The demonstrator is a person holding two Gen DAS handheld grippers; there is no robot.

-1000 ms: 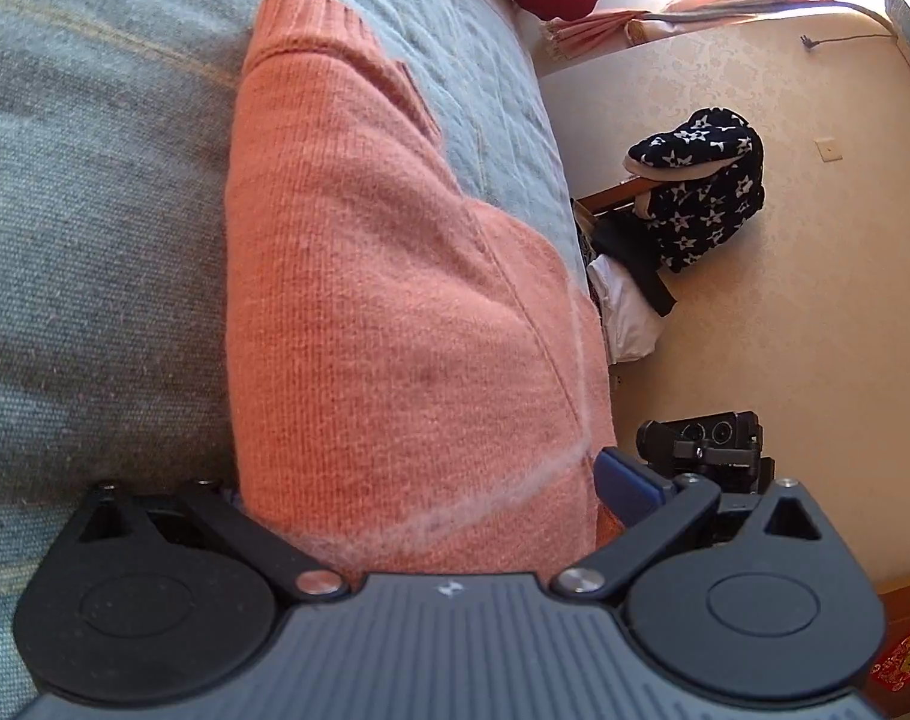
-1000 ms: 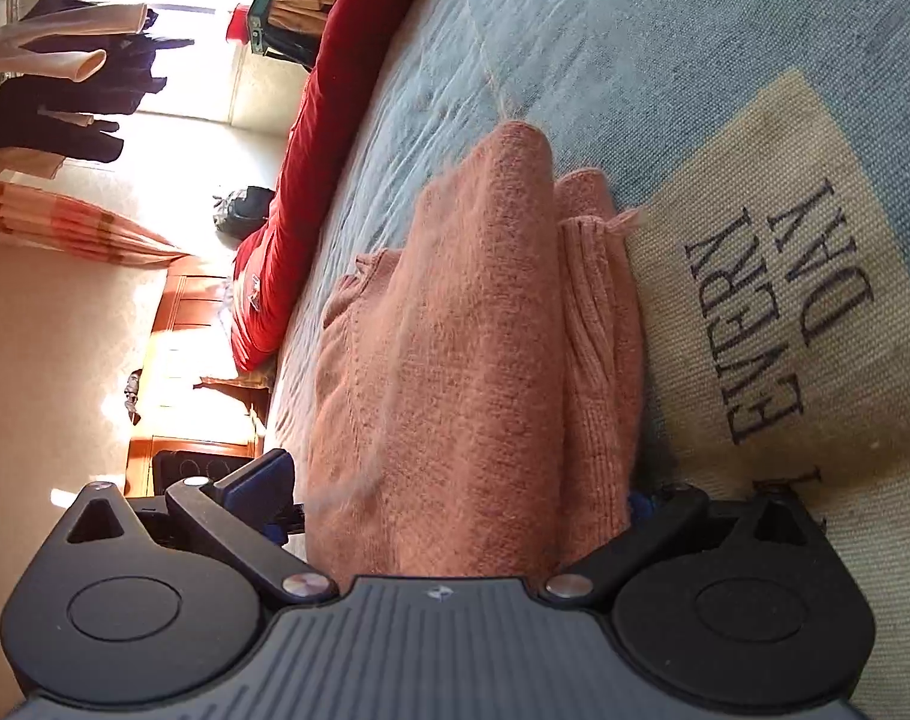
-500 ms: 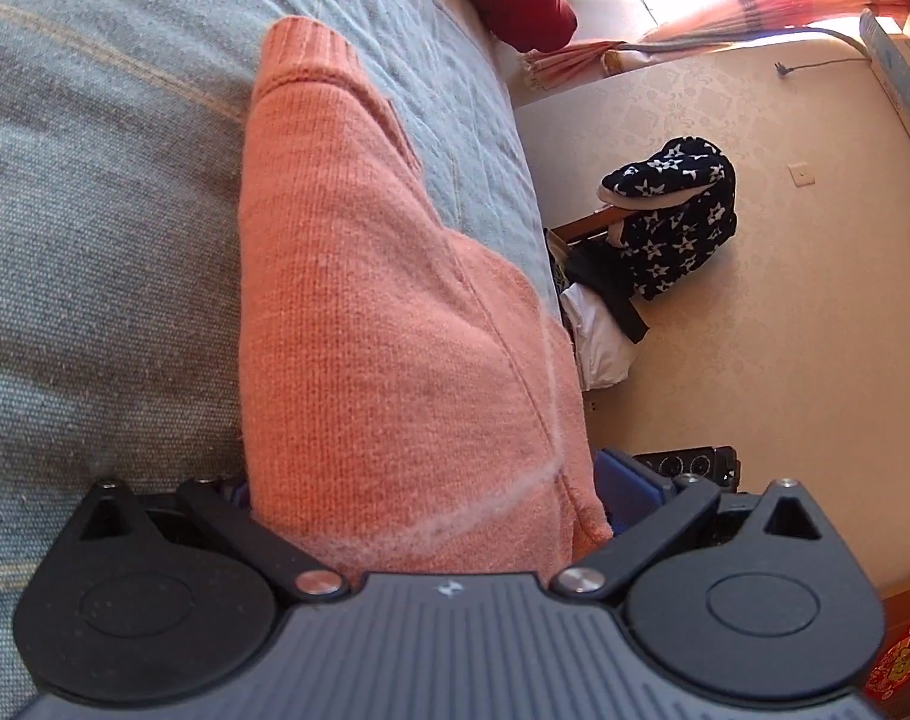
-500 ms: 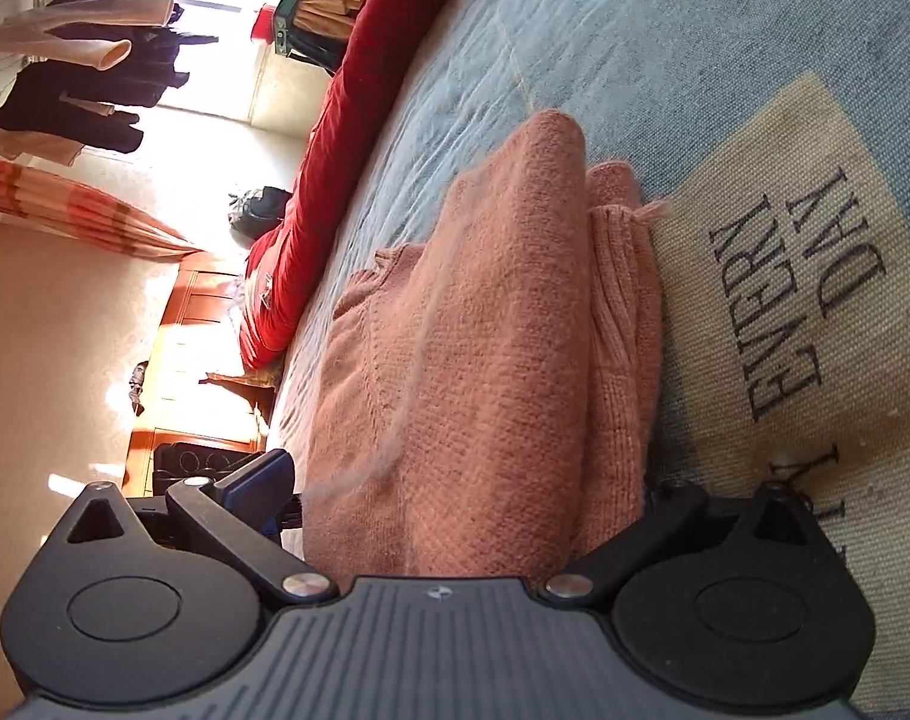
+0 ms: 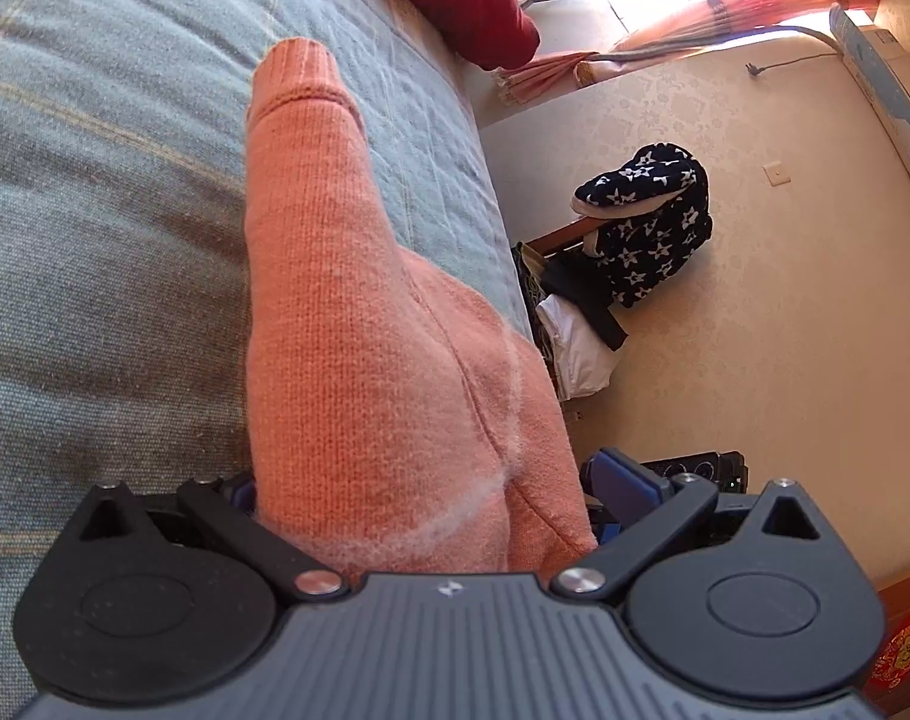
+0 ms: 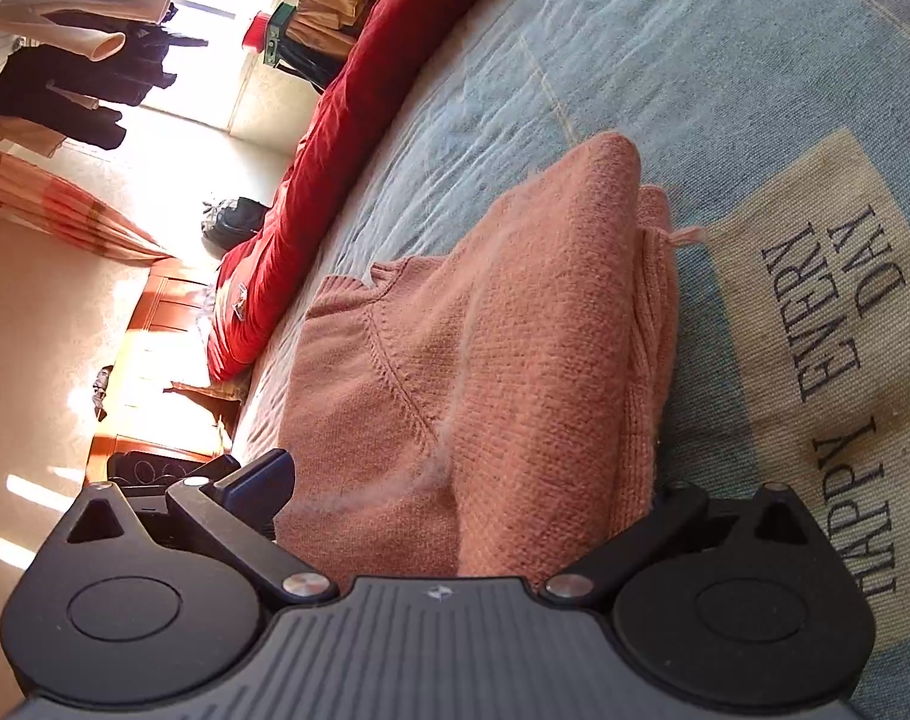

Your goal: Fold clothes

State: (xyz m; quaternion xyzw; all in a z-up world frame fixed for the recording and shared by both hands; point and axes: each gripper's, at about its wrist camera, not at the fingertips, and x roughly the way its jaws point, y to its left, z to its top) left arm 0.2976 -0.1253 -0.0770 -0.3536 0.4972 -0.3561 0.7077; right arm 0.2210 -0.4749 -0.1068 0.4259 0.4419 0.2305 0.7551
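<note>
Salmon-orange knitted wool is filling the middle of both wrist views: a salmon-orange knit sweater point(image 5: 359, 372) is lying folded on a bed covered by a blue-grey woven bedspread point(image 5: 95, 192). In the left wrist view, the left tool point(image 5: 419, 498) is sitting with the sweater bulging up between its two blue-tipped fingers point(image 5: 619, 474), which are standing wide on either side of the fabric; whether they are pinching the sweater or only straddling it I cannot tell, because the cloth is hiding the contact. A ribbed cuff point(image 5: 299, 75) is pointing away from the tool, on the far end of the sweater.

In the right wrist view, the right tool point(image 6: 472, 492) is placed the same way, with the sweater point(image 6: 502, 360) running between its spread fingers point(image 6: 263, 474), and again the grip itself is hidden, so I cannot tell. Here the sweater is showing stacked layers along its right edge, and its ribbed neckline point(image 6: 365, 282) is lying on the far left side of the garment. Just right of the sweater, a beige patch printed with "HAPPY EVERY DAY" point(image 6: 826, 372) is lying on the bedspread. Beyond the sweater's far left, a red quilt point(image 6: 347, 138) is stretching along the edge of the bed.

Past the bed's edge from the sweater in the left wrist view, a dark star-patterned garment point(image 5: 646, 222) is hanging against a cream patterned wall point(image 5: 754, 360).
</note>
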